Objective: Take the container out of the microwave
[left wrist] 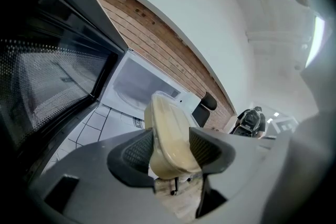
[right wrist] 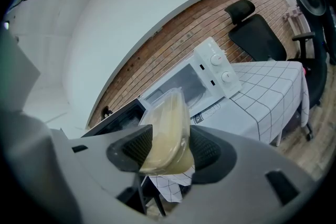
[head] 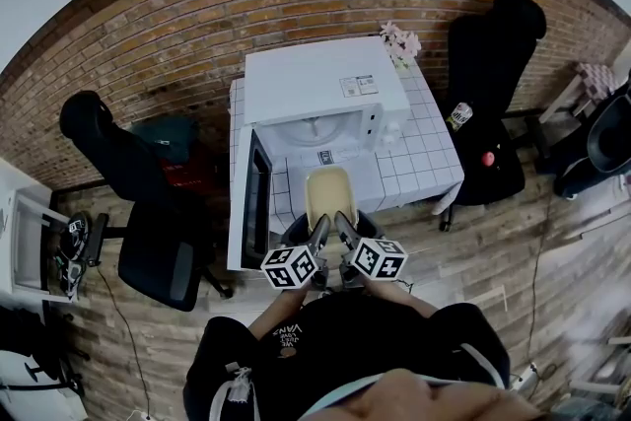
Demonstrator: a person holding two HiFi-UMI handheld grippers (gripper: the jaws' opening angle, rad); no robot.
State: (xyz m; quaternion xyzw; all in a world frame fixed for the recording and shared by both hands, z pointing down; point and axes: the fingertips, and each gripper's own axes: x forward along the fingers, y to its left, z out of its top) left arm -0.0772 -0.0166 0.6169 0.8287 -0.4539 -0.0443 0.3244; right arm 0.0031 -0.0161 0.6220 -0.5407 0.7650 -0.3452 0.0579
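Black top [head: 394,335] with white lettering [head: 288,338] at the chest and white cords [head: 229,387]. On the side toward the microwave [head: 325,89], grey left tongs [head: 321,224] and right tongs [head: 342,221]: black ribbed pads [left wrist: 134,152], white cubes [head: 289,266] with black square markers.

Translucent yellowish plastic container [head: 328,192]: smooth, slightly glossy. White boxy microwave [head: 320,84]: smooth casing. White grid-checked tablecloth [head: 429,148] under microwave: matt cloth. Red brick wall [head: 177,25]: rough.
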